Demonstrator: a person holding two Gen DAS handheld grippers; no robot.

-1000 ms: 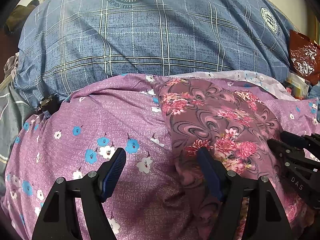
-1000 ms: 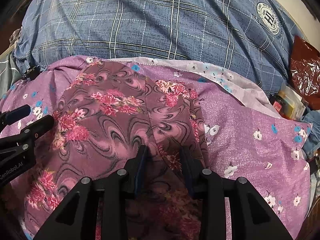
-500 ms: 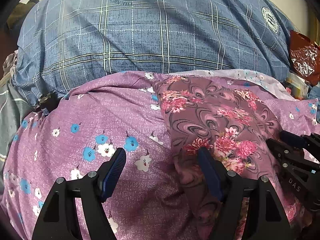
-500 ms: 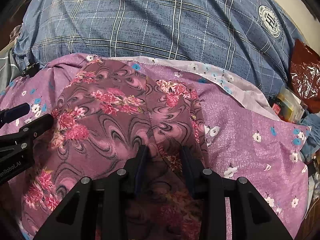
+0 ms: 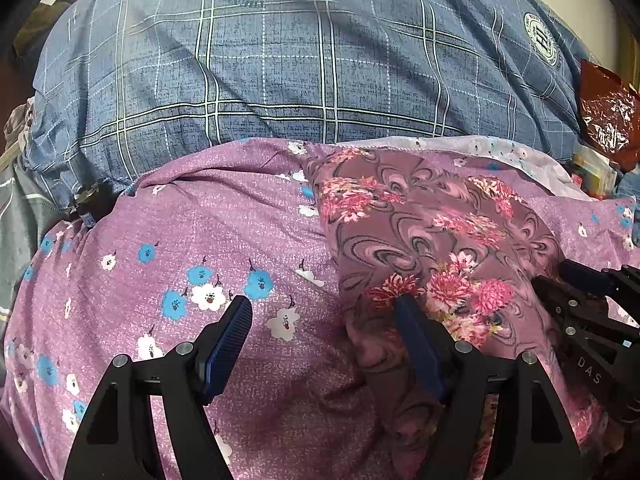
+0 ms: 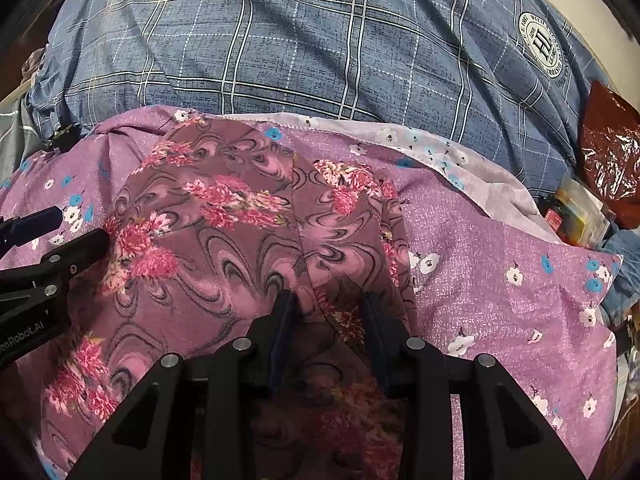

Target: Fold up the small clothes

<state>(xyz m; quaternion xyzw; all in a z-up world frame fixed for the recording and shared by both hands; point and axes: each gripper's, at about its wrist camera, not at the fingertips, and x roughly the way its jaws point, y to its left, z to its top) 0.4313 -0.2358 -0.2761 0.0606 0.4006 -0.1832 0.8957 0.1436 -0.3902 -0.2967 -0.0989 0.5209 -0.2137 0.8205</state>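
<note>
A mauve garment (image 5: 440, 232) with swirls and pink roses lies spread on a purple cloth with blue and white flowers (image 5: 200, 240). My left gripper (image 5: 322, 302) stands wide open at the garment's left edge. Its right finger (image 5: 416, 332) rests on the garment and its left finger hangs over the purple cloth. In the right wrist view my right gripper (image 6: 328, 297) has its jaws partly apart, tips down on the garment (image 6: 224, 248) near its middle seam. A slack fold lies between them, unpinched. Each gripper shows at the edge of the other's view (image 5: 560, 276) (image 6: 76, 226).
Behind the purple cloth (image 6: 500, 280) rises a bulky blue plaid cover (image 5: 320, 80). A red foil bag (image 6: 608, 152) and small colourful boxes (image 6: 576, 216) sit at the right edge. Grey fabric (image 5: 20, 208) and a small dark object (image 5: 86, 200) lie at the left.
</note>
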